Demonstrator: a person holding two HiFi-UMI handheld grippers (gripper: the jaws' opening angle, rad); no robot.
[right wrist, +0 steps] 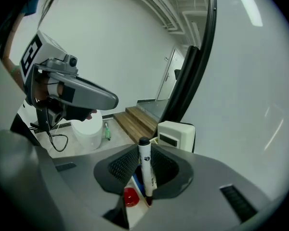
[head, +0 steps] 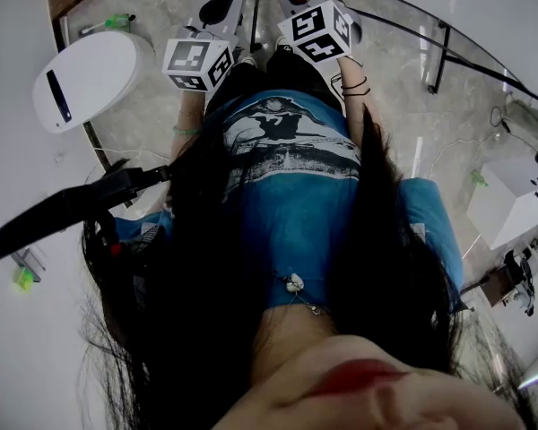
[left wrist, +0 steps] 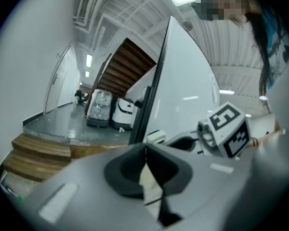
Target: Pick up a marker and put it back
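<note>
A white marker (right wrist: 145,170) with a black cap stands upright between the jaws of my right gripper (right wrist: 143,174), which is shut on its barrel. Just below it, behind the jaws, are a red marker cap (right wrist: 130,197) and a blue one (right wrist: 137,182). My left gripper (left wrist: 145,158) has its pads together with nothing held. In the head view both grippers are held out in front of the person's body; only their marker cubes, left (head: 197,64) and right (head: 316,32), are plain there. The right gripper's cube (left wrist: 228,129) also shows in the left gripper view.
A white board with a dark frame (right wrist: 197,66) rises close beside the right gripper, with a white box (right wrist: 176,134) at its foot. Wooden steps (right wrist: 135,121) lie beyond. A white round-topped bin (head: 90,77) and a white cabinet (head: 511,200) stand on the floor.
</note>
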